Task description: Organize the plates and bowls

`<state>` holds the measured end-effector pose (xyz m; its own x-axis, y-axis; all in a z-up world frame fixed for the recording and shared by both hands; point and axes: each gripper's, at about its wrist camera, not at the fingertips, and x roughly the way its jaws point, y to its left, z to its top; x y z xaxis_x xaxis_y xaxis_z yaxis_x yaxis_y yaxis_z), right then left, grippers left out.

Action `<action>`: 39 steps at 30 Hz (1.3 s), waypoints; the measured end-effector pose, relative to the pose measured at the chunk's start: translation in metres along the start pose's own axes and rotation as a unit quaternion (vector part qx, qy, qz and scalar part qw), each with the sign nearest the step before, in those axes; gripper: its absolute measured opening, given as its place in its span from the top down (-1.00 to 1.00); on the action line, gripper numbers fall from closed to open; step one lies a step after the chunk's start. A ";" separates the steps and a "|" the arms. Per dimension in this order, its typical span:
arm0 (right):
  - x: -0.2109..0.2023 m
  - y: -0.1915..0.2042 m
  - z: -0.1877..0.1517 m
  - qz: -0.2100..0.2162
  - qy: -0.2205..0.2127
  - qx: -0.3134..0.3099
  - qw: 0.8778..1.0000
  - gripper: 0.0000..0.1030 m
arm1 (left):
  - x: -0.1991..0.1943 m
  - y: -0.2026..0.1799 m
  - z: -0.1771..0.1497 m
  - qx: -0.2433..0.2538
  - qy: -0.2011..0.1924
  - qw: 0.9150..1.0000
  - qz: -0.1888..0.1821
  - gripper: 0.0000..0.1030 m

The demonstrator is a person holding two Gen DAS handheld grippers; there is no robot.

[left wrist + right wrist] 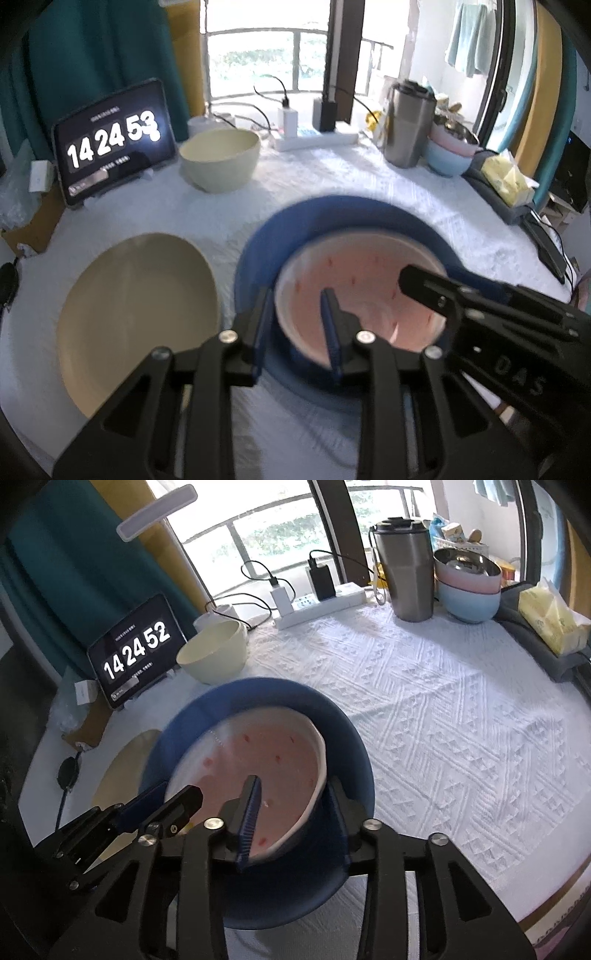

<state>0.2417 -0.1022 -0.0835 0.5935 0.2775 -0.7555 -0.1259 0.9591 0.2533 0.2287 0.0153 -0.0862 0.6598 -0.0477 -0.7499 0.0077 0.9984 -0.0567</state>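
Pink bowl [258, 771] w/ red specks sits in blue plate [343, 734] on white tablecloth [443, 709]. Both grippers straddle its rim, left gripper [295, 325] and right gripper [293, 816] spread, pads not visibly pressing; prob. letting go after stacking. Beige plate [136, 314], cream bowl [219, 160] nearby.

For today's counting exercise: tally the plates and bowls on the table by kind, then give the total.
Plates: 2, the blue plate and the beige plate.
Bowls: 5, the pink bowl, cream bowl, light blue bowl, pale pink bowl and steel bowl.
Total: 7
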 end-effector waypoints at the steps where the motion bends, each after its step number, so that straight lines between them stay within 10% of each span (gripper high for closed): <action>1: -0.005 0.003 0.002 -0.011 -0.018 -0.010 1.000 -0.07 | -0.002 0.001 0.002 -0.002 -0.005 1.000 0.000 0.34; 39: 0.001 0.039 0.052 -0.023 -0.038 -0.059 0.997 -0.16 | -0.020 0.056 0.055 -0.035 -0.068 0.997 0.014 0.12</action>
<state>0.2785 -0.0675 -0.0431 0.6590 0.2325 -0.7153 -0.1878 0.9718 0.1428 0.2572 0.0743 -0.0385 0.7547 -0.0097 -0.6561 -0.0618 0.9944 -0.0859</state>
